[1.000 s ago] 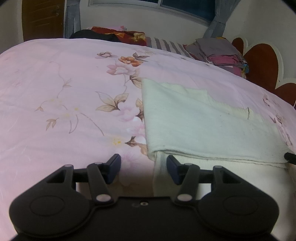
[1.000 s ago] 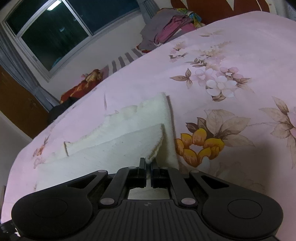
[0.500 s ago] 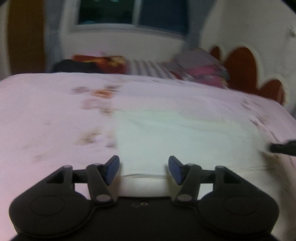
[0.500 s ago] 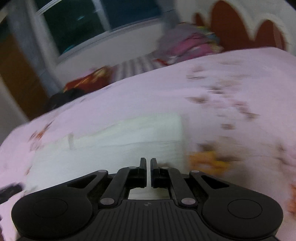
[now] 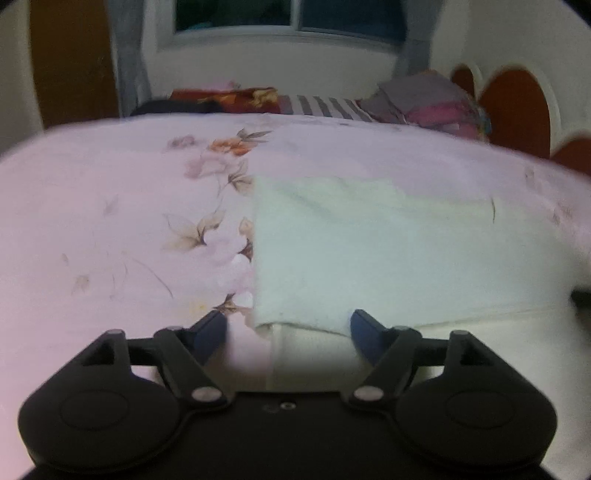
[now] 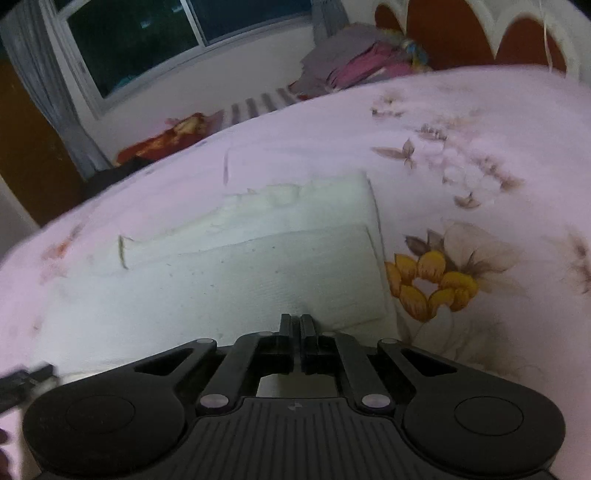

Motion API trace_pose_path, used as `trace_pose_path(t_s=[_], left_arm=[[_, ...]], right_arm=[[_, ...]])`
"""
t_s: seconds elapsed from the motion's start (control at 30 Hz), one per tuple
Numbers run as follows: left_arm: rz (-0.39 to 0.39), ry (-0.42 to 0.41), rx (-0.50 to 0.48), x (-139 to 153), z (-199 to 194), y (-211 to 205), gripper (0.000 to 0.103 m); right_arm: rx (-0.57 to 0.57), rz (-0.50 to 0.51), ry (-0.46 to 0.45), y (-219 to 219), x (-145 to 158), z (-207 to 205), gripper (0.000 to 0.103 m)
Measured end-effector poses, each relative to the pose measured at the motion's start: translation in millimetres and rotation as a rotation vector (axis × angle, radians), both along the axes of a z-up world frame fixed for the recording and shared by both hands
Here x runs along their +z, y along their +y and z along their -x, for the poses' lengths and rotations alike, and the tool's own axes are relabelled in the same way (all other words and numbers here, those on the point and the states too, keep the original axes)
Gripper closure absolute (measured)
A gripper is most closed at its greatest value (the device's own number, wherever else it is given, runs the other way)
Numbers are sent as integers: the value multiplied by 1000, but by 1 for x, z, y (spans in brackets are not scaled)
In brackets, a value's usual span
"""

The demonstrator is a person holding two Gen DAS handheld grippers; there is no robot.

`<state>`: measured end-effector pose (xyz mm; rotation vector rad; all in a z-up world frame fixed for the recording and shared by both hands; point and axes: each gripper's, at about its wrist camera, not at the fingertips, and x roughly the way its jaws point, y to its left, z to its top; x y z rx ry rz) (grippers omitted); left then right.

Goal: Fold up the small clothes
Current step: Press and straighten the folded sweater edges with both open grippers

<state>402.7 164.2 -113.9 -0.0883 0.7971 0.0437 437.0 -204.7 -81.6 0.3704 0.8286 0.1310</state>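
— Since a second ago the cream cloth (image 6: 221, 280) has dropped flat on the pink bedspread (image 5: 110, 229), mid-frame.

— Right gripper (image 6: 295, 325) pinches its near edge; left gripper (image 5: 288, 328) gapes empty. Tugging one-handed could skew the fold.

The folded cloth (image 5: 369, 251) is lying on the bedspread (image 5: 110, 221) right in front of me. My left gripper (image 5: 288, 328) is sitting at its near left corner, my right gripper (image 6: 295, 325) at its near right corner. Beyond the bed's far edge, a pile of clothes (image 5: 432, 103) is sitting to the right, under the window (image 5: 288, 14).
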Motion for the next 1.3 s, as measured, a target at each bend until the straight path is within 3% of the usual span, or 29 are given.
trace_pose_path(t_s=[0.1,0.17,0.3,0.37,0.63,0.77,0.83,0.9,0.97,1.0,1.03,1.07,1.1,1.17,1.23,1.3], left_arm=[[-26,-109,40,20,-5,-1,32],[19,-146,11,28,-18,-3,29],[108,-105,-143,28,-68,-18,29],[103,-66,-187,19,-89,-27,30],[62,-23,-156,-8,-112,-6,31],[41,-24,-178,-5,-103,4,31],[37,-31,-182,-5,-101,2,31],[14,-32,-175,-3,-99,-3,32],[7,-33,-179,6,-93,-13,32],[6,-35,-195,9,-89,-18,32],[-1,-34,-204,12,-86,-25,32],[-2,-35,-211,14,-82,-31,32],[4,-38,-222,17,-78,-38,32],[1,-38,-234,19,-71,-48,32],[13,-37,-240,19,-64,-57,32],[19,-27,-244,16,-59,-64,31]], right_arm=[[13,37,-64,13,19,-5,100],[39,12,-83,24,26,-16,100],[106,3,-72,66,28,-51,99],[136,13,-73,84,24,-63,100],[292,-13,-58,122,3,-88,100],[143,48,-50,78,-1,-83,100],[66,13,-33,51,-7,-81,103],[58,-36,-17,42,-9,-83,103],[56,16,-22,51,2,-82,103],[64,50,-39,58,8,-78,91],[74,78,-57,64,14,-71,53],[87,88,-79,71,18,-65,38],[98,90,-109,76,21,-60,34],[141,94,-115,88,22,-58,41],[168,106,-88,94,20,-55,60],[185,98,-69,97,16,-52,61]])
